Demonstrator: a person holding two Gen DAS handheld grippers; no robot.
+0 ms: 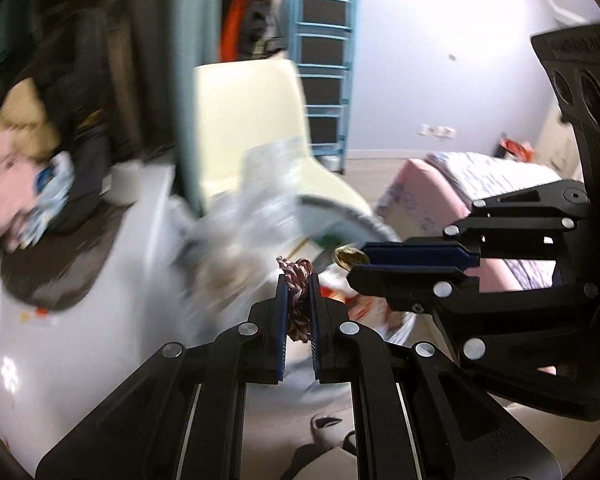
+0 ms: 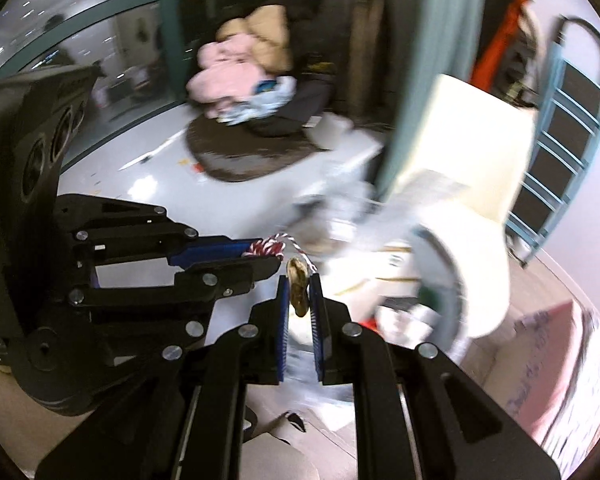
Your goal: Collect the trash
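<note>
A pale grey wall (image 1: pixel 440 60) and light floor (image 1: pixel 364 164) frame the room, with a white table (image 1: pixel 60 320) on the left carrying one dark round mat (image 2: pixel 244 152) and a heap of pink and tan cloth (image 2: pixel 240 68). One cream chair (image 1: pixel 252 120) stands by the table, one blue stepladder (image 1: pixel 324 68) leans at the wall, and one pink-edged bed (image 1: pixel 480 188) lies to the right. Between chair and grippers hangs a white trash bag (image 1: pixel 260 216), its shape smeared by motion blur and its contents unreadable. There are two grippers, close together over the bag. The left gripper (image 1: pixel 299 300) is clamped on one red-and-white twisted cord (image 1: pixel 298 300), its end poking above the pads. The right gripper (image 2: pixel 299 296) is clenched on one small brownish scrap (image 2: pixel 299 288), too blurred to identify. Both tools are cut off at the frame bottom.
</note>
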